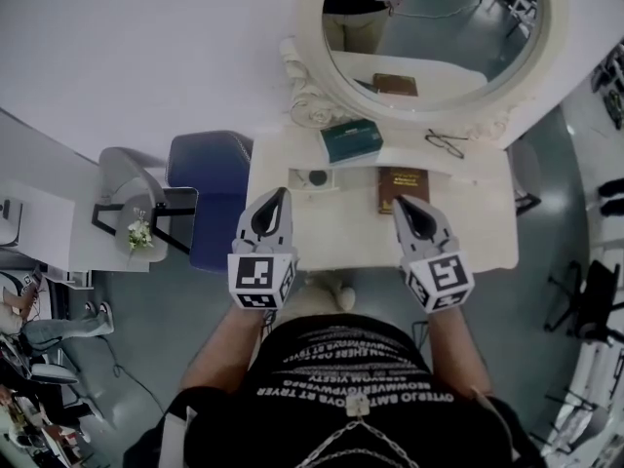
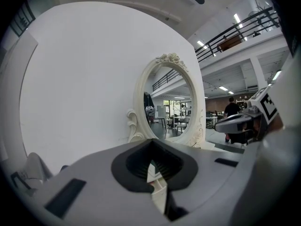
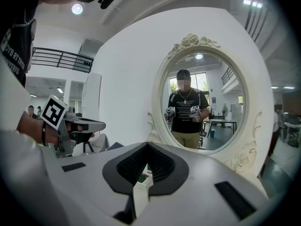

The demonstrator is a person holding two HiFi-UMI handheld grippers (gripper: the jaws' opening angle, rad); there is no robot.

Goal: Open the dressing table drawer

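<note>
Dressing table [image 1: 483, 227] sits under the mirror [image 1: 439, 27] in the head view, drawer front unseen; left gripper [image 1: 280, 195] and right gripper [image 1: 402, 203] hover above its top. Left gripper view: jaws closed, empty. Right gripper view: jaws together, holding nothing.

Bright, even indoor light; ceiling lamp [image 3: 77, 8] glares; fisheye edges dark, warped.

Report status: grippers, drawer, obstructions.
Left gripper shut, empty; right gripper shut, empty. Both held over the dressing table top; drawer not in view. Brown book on top near right gripper.
</note>
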